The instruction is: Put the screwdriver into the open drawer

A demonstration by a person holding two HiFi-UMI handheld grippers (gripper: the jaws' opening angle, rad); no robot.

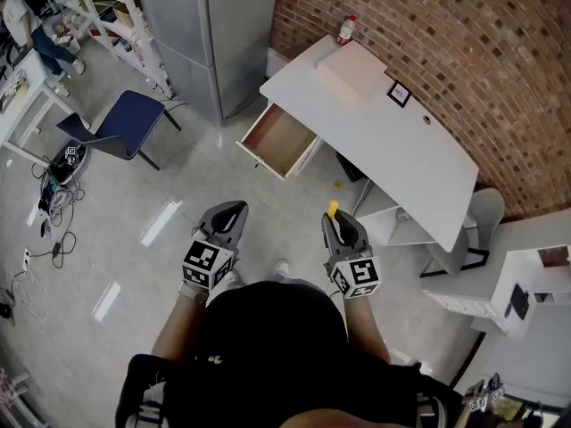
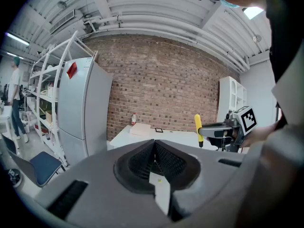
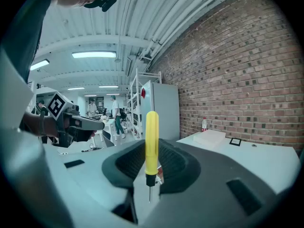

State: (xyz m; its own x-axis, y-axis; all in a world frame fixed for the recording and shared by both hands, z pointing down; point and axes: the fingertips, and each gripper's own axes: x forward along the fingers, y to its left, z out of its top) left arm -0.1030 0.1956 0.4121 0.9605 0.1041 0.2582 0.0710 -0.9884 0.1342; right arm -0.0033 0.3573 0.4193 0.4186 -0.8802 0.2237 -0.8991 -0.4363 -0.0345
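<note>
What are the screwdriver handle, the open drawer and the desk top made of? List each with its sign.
The screwdriver: handle looks like smooth yellow plastic, slightly glossy; the thin dark shaft looks like metal. The open drawer: pale brown inside, probably wood or wood-look board, with a white rim. The desk top: flat matt white, likely laminated board or painted wood.

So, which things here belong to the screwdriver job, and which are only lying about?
For the job:
- screwdriver, gripped upright in the right gripper
- open drawer, under the desk

Only lying about:
- bottle and box, both on the desk
- blue chair
- grey cabinet
- left gripper, shut and empty
</note>
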